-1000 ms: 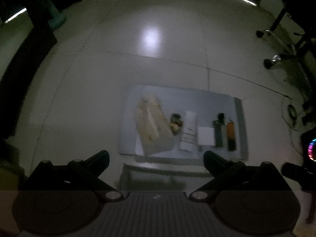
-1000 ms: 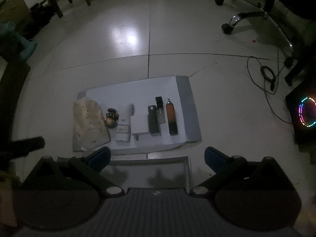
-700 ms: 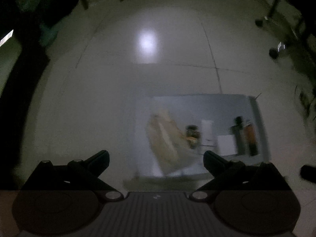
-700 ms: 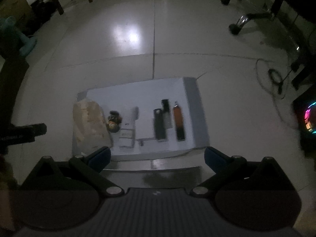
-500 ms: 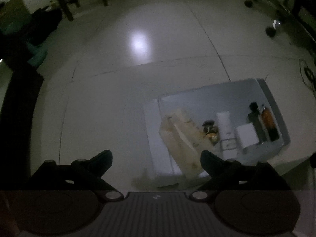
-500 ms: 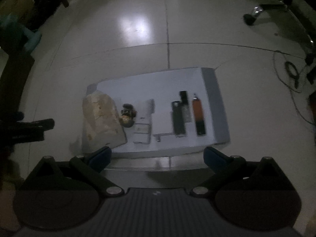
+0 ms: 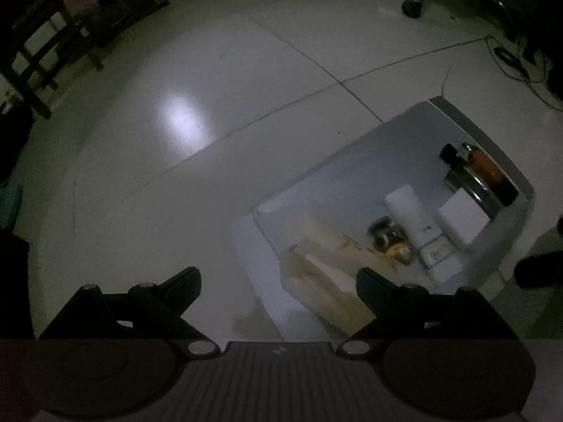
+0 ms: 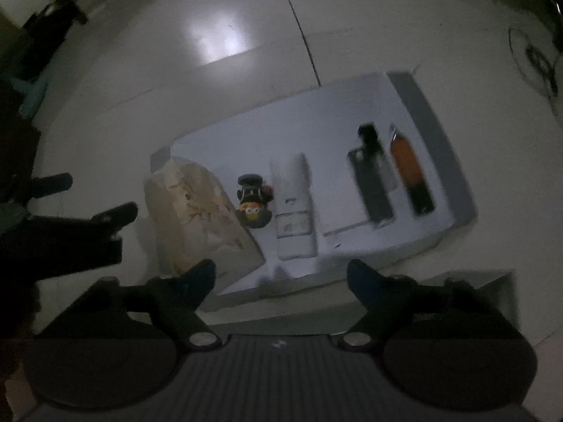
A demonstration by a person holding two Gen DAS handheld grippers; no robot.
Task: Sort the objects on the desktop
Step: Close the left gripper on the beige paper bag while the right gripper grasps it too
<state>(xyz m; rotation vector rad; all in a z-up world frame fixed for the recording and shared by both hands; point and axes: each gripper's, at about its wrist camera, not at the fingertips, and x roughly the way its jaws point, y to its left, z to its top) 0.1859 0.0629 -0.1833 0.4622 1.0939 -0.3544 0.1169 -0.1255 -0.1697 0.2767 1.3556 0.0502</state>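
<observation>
A grey mat [image 8: 316, 130] [image 7: 355, 172] lies on the dim tiled floor. On it sit a beige paper bag [image 8: 197, 211] [image 7: 327, 274], a small dark figurine [image 8: 252, 201] [image 7: 388, 237], a white tube [image 8: 293, 207] [image 7: 417, 225], a white card [image 7: 462, 216], a black rectangular device [image 8: 373, 179] [image 7: 468, 179] and an orange-and-black bottle [image 8: 410, 168] [image 7: 487, 172]. My left gripper [image 7: 278, 277] is open above the floor and the bag's left end. My right gripper [image 8: 281, 274] is open over the mat's near edge, holding nothing.
The left gripper's dark fingers [image 8: 112, 216] show at the left of the right wrist view. Office chair legs [image 7: 415, 0] and a cable [image 7: 510, 59] lie far right. Dark wooden furniture [image 7: 45, 31] stands at the far left. A shallow grey tray edge [image 8: 485, 281] lies near me.
Both grippers have come lower and closer to the mat. The left view has swung left, so the mat now sits to its right. Both stay open.
</observation>
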